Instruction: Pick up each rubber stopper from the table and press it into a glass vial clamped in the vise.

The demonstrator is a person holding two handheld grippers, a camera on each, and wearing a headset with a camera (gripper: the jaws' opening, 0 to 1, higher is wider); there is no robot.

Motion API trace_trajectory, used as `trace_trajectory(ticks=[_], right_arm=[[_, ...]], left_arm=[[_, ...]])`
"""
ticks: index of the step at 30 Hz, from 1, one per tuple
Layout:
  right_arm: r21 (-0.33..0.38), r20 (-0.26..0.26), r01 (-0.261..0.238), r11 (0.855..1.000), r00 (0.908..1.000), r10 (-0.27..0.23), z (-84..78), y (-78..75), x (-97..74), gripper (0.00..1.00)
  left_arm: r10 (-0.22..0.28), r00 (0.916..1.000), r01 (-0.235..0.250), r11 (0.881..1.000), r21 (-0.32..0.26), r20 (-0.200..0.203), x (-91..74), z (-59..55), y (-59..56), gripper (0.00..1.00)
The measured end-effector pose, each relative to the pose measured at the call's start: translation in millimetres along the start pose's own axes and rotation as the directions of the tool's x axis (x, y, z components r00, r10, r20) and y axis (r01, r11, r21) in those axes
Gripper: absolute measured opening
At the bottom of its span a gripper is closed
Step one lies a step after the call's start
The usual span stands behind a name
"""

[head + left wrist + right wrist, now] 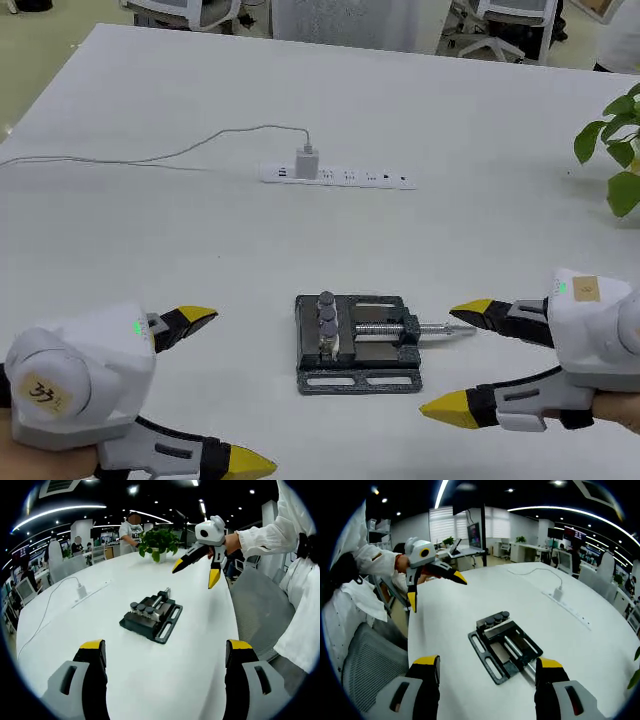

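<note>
A dark bench vise [362,380] sits on the white table [200,230], slightly right of centre. Three small glass vials [327,320] stand in a row in its jaws, each topped with a dark rubber stopper. My left gripper [228,390] is open to the left of the vise, with nothing between its yellow tips. My right gripper [455,358] is open to the right, beside the vise screw handle, also holding nothing. The left gripper view shows the vise [167,622], the vials [141,607] and the right gripper [194,577] raised beyond them. The right gripper view shows the vise [487,652], the vials [495,618] and the left gripper [437,595].
A white power strip [335,176] with a plugged-in charger [306,160] and a trailing cable lies behind the vise. A potted plant [615,140] stands at the table's right edge. Office chairs line the far side, and a mesh chair [370,665] is at the near edge.
</note>
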State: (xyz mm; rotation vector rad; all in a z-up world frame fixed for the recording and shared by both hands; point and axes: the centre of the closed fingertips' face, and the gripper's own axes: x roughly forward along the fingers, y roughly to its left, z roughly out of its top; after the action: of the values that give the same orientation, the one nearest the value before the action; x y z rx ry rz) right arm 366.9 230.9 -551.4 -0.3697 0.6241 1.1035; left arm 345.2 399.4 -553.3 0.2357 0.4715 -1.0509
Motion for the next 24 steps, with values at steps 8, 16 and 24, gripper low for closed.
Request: trace_trajectory(ticks=[8, 16, 24], right_arm=[[0.011, 0.019, -0.006, 1.000, 0.9998, 0.006, -1.9, 5.9, 1.5, 0.82], [0.014, 0.015, 0.007, 1.000, 0.9999, -0.007, -4.4, 3.9, 0.4, 0.81], [0.011, 0.022, 0.011, 1.000, 0.9997, -0.011, -2.8, 2.9, -0.6, 0.81]], left_arm=[[0.003, 1.0000, -0.003, 1.000, -0.010, -0.009, 1.1, -5.4, 3.2, 0.99], [0.009, 0.9999, -0.009, 1.000, -0.022, -0.013, 1.2, -7.5, 4.7, 0.99], [0.004, 0.9999, -0.004, 1.000, -0.019, -0.013, 1.8, -7.4, 2.6, 0.99]])
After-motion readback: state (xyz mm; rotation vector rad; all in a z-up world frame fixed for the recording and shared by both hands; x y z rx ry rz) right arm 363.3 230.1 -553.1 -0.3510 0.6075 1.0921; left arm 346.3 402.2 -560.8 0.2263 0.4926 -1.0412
